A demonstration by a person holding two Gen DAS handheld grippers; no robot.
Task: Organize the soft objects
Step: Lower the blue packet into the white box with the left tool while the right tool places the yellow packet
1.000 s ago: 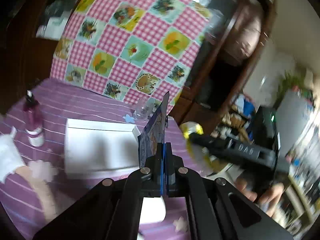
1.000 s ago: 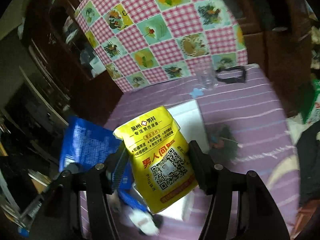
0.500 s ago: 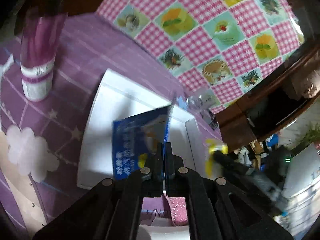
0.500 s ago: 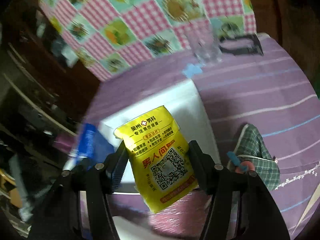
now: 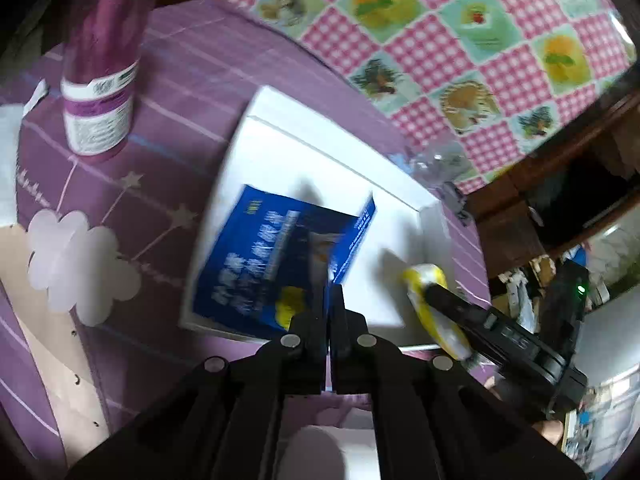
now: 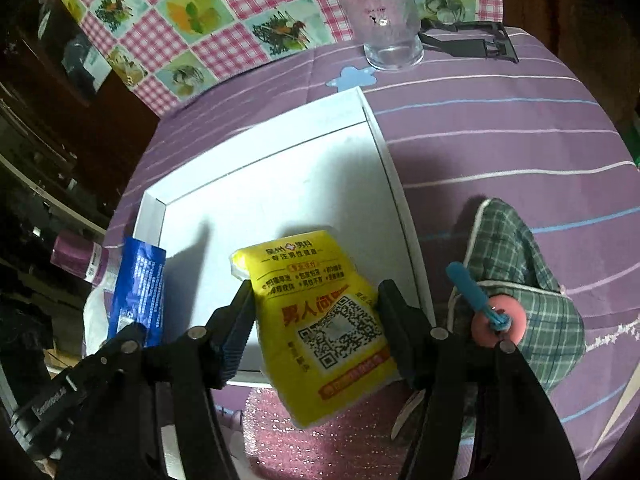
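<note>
My left gripper (image 5: pixel 329 300) is shut on the edge of a flat blue packet (image 5: pixel 272 264), which lies low over the left part of a shallow white tray (image 5: pixel 304 152). The packet also shows at the tray's left edge in the right wrist view (image 6: pixel 138 288). My right gripper (image 6: pixel 316 304) is shut on a yellow packet (image 6: pixel 320 316) with a QR code, held over the near edge of the tray (image 6: pixel 280 200). That packet and gripper show at the lower right of the left wrist view (image 5: pixel 432 300).
The tray sits on a purple striped tablecloth (image 6: pixel 500 140). A purple bottle (image 5: pixel 100 68) stands left of the tray. A clear glass (image 6: pixel 390 28) and black clip stand behind it. A green plaid cloth (image 6: pixel 516 288) with a pink and blue item lies right. A pink sparkly sponge (image 6: pixel 320 436) lies near.
Both grippers have come down towards the tray. The blue packet has tipped from upright to nearly flat over the tray. The yellow packet now hangs over the tray's near edge.
</note>
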